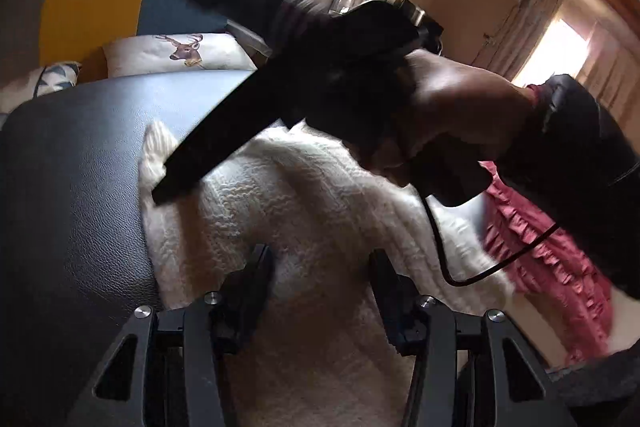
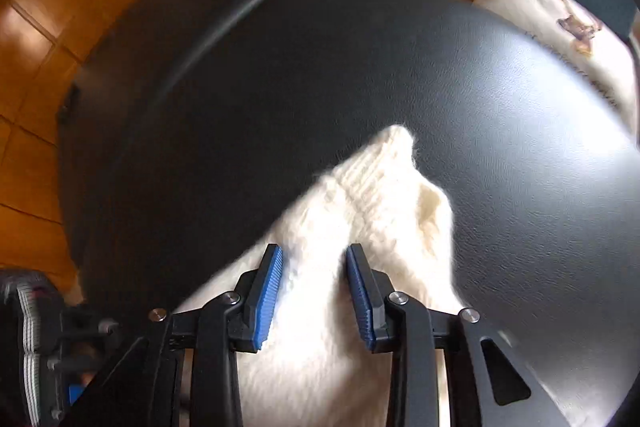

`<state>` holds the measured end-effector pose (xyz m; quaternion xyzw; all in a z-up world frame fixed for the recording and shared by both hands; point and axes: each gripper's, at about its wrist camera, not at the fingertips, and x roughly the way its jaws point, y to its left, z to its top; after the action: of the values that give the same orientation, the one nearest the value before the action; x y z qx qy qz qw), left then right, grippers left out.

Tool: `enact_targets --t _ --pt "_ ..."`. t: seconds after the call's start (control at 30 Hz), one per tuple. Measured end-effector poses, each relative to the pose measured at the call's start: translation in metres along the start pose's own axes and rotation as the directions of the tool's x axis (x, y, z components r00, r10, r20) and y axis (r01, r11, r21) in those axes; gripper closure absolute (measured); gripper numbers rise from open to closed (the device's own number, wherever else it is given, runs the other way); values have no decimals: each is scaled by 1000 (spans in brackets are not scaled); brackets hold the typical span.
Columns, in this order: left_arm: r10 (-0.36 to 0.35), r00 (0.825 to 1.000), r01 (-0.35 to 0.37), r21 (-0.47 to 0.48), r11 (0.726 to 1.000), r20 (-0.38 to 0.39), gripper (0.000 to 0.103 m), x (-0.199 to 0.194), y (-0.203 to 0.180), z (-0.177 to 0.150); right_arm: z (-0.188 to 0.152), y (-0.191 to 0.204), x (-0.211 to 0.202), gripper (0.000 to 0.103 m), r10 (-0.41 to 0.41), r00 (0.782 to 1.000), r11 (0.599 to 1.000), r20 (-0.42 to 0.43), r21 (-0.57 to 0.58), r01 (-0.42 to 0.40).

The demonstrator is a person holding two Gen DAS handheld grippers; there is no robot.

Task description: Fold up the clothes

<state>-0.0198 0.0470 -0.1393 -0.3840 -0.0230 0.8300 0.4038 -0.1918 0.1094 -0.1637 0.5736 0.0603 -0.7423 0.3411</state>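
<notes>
The cream cable-knit sweater (image 1: 304, 195) lay spread on the dark leather-look desk (image 1: 80, 195), and both tools hung over it with jaws parted, gripping nothing. The left tool (image 1: 320, 259) hovered above the middle of the knit, white wool showing between and beneath its fingers. The right tool (image 2: 314, 255) pointed along a narrow tongue of the sweater, probably a sleeve or corner, whose tip lay just ahead of its blue ribbed pads (image 2: 268, 291); from the left view that tool's long dark finger (image 1: 192, 163) reached over the sweater's far-left edge.

To fold well here, I judged, each tool should close on an edge, not the thick middle, taking one layer only, then lift and carry together so the knit would not drag. A pink ruffled garment (image 1: 556, 267) lay to the right of the left tool, beside the sweater.
</notes>
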Motion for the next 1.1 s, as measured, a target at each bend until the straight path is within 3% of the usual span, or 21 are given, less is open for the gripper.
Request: enact_targets --t 0.07,0.23,0.43,0.5,0.6,0.67,0.77,0.9,1.0,1.03,1.1 --pt "36 999 -36 32 999 8 52 3 -4 -3 -2 -7 3 72 25 999 1000 38 12 -26" --pt "44 999 -44 39 998 8 51 2 -3 -1 -7 -9 2 73 35 997 999 68 19 -36" --pt "84 995 -83 -14 996 56 51 -22 -12 5 -17 -11 -19 71 37 991 997 132 67 -46" --pt "82 994 -80 -24 996 67 50 -33 -15 1 -30 -12 -45 71 44 978 993 202 100 -65" --pt "84 994 -82 -33 996 69 50 -41 -21 -5 -63 -12 -92 71 84 943 985 323 114 -127" --pt "81 994 -80 -26 996 66 50 -42 -27 -7 -93 -6 -118 71 87 932 987 352 96 -128" --pt "83 995 -83 -4 997 55 50 -42 -36 -13 -138 8 -140 71 73 937 991 341 80 -106" --pt "83 996 -83 -1 997 22 50 -39 -38 -24 -183 24 -147 71 44 961 990 272 116 -78" --pt "92 994 -91 18 996 -51 46 -29 -42 -39 -223 33 -121 71 -25 993 985 116 171 5" --pt "81 993 -80 14 997 -84 45 -24 -42 -46 -237 36 -111 71 -48 994 985 101 168 31" --pt "71 993 -70 17 997 -92 45 -17 -38 -54 -255 34 -110 72 -36 979 979 202 202 -6"
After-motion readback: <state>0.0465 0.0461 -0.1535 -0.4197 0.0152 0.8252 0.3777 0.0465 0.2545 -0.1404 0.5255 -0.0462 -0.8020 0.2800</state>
